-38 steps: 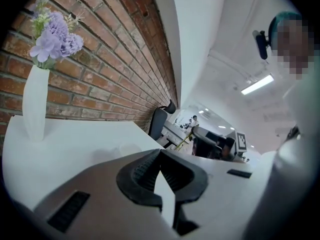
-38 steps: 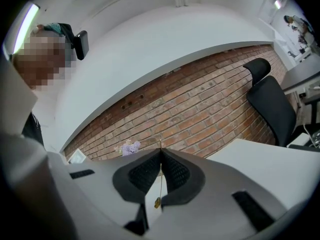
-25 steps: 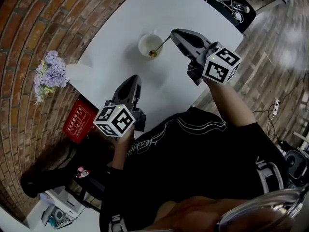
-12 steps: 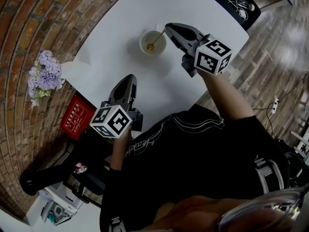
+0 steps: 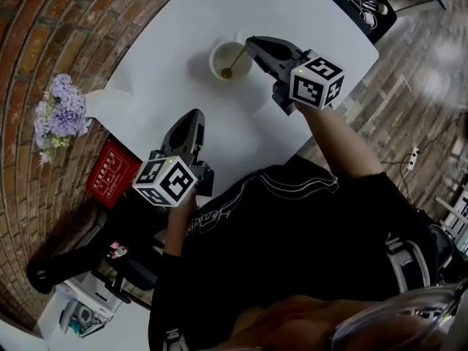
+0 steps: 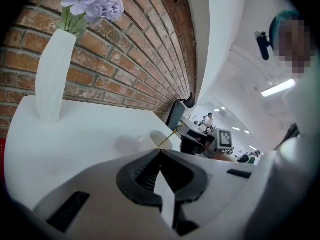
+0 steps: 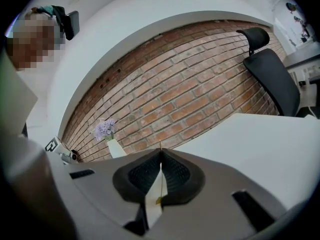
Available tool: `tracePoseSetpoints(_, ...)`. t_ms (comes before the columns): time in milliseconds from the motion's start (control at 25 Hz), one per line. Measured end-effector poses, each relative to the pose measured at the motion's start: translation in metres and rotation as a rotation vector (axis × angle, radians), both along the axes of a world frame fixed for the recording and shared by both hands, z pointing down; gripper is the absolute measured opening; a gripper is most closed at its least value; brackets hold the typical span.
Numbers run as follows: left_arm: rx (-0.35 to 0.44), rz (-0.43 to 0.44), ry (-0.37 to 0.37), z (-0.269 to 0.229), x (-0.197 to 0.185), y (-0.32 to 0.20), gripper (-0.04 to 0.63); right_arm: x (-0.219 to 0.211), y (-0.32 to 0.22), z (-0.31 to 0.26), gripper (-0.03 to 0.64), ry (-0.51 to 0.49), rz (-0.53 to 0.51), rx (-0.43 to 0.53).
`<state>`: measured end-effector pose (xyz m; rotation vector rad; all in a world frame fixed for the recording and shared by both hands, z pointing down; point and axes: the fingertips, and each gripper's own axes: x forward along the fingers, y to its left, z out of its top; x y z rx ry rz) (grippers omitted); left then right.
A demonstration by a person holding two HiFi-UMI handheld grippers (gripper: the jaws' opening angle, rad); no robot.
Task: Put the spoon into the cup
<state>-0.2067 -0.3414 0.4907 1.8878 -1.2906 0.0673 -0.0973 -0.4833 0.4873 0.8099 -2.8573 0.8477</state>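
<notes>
Pinching the thin gold metal spoon point(image 5: 235, 62), the right gripper point(image 5: 251, 44) tilts its bowl leftward into the white round cup point(image 5: 213, 58); left gripper point(image 5: 194, 115) closed, empty, farther off.

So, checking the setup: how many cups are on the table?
1: the cup sits just off the right hand-held gripper, whose spoon reaches into it.

A white table point(image 5: 183, 42) stands against a brick wall point(image 5: 44, 35). At its left edge a slim white vase point(image 5: 102, 104) stands upright, holding purple flowers point(image 5: 58, 115). A red box point(image 5: 110, 175) lies on the floor just beside the table's near-left side, and a black office chair point(image 7: 272, 79) stands far right.
</notes>
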Motion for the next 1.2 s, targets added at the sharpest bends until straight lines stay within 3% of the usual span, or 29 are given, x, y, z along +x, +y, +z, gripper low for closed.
tracePoseSetpoints(320, -0.009, 0.000, -0.001, 0.004, -0.001, 0.001, 0.003, -0.002, 0.000, 0.011, 0.000, 0.004, -0.017, -0.026)
tracePoseSetpoints(1120, -0.016, -0.002, 0.004, 0.010, -0.003, 0.005, 0.003, 0.013, -0.015, 0.034, 0.003, 0.017, 0.074, -0.082)
tracePoseSetpoints(1200, -0.010, -0.004, 0.001, 0.006, -0.004, 0.008, 0.003, 0.017, -0.014, 0.032, 0.056, 0.012, 0.092, -0.087)
